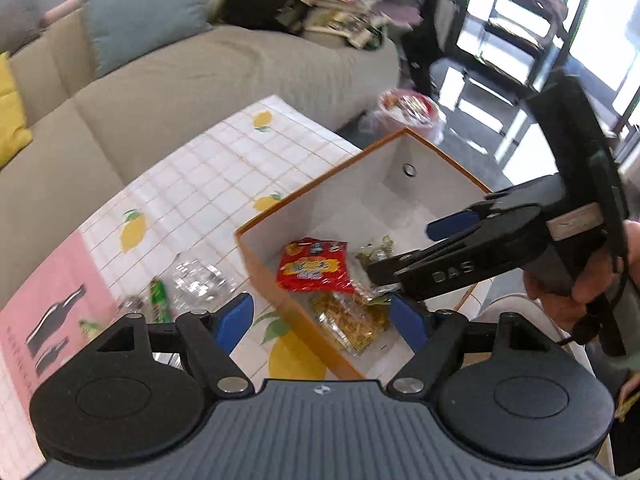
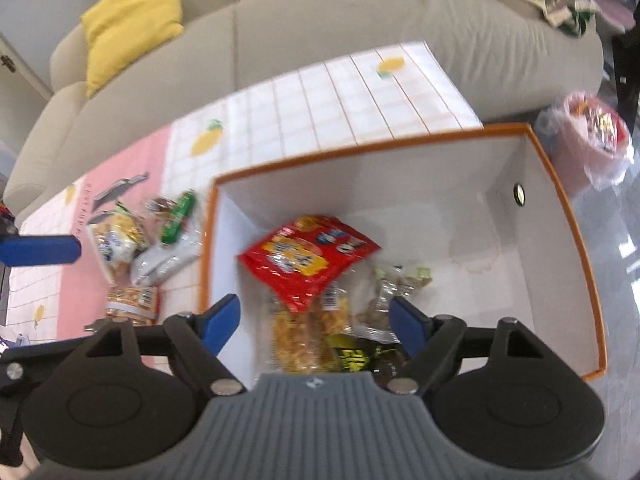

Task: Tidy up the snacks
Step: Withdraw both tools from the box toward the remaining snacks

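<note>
Left gripper [image 1: 322,322]: jaws spread wide, nothing between the blue pads; its own camera looks down along the two fingers from above.
Left fingertip seen from the right wrist view: one blue pad [image 2: 40,249] enters at the left edge, lying roughly level.
Right gripper [image 2: 314,322]: jaws spread wide, blue pads apart with nothing clamped; pointed downward.
Right gripper seen from the left wrist view [image 1: 404,252]: reaches in from the right, fingers slanting down and to the left, upper blue pad [image 1: 454,224] clear of the lower finger.
Right hand [image 1: 592,276]: wrapped around the gripper's black handle, fingers curled on the grip.
</note>
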The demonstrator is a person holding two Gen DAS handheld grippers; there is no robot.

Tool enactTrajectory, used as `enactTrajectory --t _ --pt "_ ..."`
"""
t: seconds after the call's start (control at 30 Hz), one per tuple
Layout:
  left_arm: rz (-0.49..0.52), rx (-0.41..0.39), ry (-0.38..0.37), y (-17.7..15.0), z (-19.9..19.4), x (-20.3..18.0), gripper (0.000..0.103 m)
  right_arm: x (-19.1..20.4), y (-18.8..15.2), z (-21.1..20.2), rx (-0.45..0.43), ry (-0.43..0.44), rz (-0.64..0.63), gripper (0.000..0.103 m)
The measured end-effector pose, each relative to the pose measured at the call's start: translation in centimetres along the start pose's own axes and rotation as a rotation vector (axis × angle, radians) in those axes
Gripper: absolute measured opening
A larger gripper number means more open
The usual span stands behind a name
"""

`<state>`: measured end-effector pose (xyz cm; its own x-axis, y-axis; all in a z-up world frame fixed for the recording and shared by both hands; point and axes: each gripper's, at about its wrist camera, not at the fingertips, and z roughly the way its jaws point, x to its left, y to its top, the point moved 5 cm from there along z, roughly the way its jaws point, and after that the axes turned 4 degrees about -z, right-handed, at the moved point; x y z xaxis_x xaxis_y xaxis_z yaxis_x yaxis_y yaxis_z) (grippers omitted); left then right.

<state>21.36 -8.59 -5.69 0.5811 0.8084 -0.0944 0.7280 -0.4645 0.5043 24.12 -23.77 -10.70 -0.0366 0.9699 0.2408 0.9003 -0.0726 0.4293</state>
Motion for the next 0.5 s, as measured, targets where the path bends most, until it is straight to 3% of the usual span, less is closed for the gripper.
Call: enactTrajectory --t 0.27,0.5 --pt "-0.186 -0.112 0.153 -4.7 -4.4 2.9 0.091 4.5 -2.1 -4.0 -0.199 -0.051 -0.039 0.088" --pt "-0.339 -0.217 0.243 -8.9 -6.3 4.8 0.091 9.6 -5.6 -5.9 -0.389 -0.054 -0.093 0.091"
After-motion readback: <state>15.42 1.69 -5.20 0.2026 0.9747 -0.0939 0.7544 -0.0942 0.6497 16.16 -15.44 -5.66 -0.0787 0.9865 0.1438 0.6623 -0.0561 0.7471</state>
